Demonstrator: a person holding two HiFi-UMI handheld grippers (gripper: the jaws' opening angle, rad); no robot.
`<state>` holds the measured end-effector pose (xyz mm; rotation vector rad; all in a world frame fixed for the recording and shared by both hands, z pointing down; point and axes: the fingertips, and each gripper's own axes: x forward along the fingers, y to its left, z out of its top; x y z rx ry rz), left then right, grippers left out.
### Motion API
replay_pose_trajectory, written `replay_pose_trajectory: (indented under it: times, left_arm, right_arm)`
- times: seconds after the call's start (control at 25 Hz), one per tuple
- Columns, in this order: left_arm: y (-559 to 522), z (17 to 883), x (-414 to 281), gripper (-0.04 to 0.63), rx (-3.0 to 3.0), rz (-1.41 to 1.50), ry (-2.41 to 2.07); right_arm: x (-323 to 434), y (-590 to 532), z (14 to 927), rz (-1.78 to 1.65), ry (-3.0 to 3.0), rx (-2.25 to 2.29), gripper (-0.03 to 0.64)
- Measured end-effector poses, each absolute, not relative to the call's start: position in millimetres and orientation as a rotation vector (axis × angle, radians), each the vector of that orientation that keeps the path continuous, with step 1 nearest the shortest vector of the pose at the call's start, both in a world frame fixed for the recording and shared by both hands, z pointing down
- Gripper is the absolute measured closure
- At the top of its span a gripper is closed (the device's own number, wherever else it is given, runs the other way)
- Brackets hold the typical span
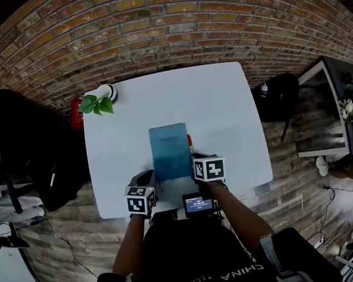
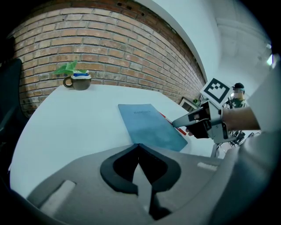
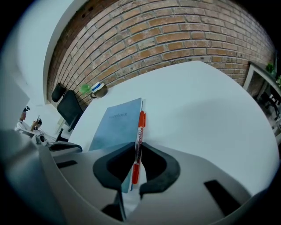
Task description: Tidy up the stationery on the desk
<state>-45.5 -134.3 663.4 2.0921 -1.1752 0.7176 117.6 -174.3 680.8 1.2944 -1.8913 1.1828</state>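
Left gripper (image 2: 138, 146): grey moulded shell with black curved pads. The tips are pressed together with nothing between them. It sits over the near edge of the table (image 1: 228, 102), just off the near left corner of the notebook (image 3: 116, 123).

Right gripper (image 3: 136, 144): same grey body and black pads. The tips pinch the red pen (image 3: 140, 127) partway along its barrel.

Pen: slim, round, glossy plastic, red at both ends, with a pale printed band in the middle. One end lies back in the hollow between my jaws and the rest points away from me. It runs along the notebook's right long edge, just beside it. I cannot tell whether it rests on the table or is lifted clear.

Notebook: thin and rectangular, with a matte blue cover and a small line of print near the far end. It lies flat near the middle of the table, long edges running away from me.

Table: smooth white top, roughly square, with rounded corners.

Far left corner of the table: a squat mug (image 2: 79, 81) with a loop handle and green leaves (image 2: 66, 68) standing out of it.

Left of the table: a black chair (image 3: 70, 107).

Behind everything: a brick wall (image 3: 175, 30) of rough reddish-brown courses with pale mortar lines.
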Motion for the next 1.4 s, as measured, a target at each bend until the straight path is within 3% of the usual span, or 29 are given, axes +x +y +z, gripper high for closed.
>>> replay_pose_trajectory:
  times: [0.76,0.96,1.4]
  left_arm:
    - [-134.2,660.7,-43.8,0.584,2.111,0.702,-1.165]
    - [-136.4,652.9,-39.0,0.584,2.144,0.678,-1.160]
    - [-130.5,629.4,-16.9,0.583,2.285,0.605,-1.080]
  right_arm:
    - [119.0,-169.8,674.4,1.182,-1.956,1.267,0.555]
    - [125.7,-172.4,656.6,1.066,-2.053,1.285,0.604]
    - [117.7,-160.8,606.3,0.745,-2.299,1.134,0.607]
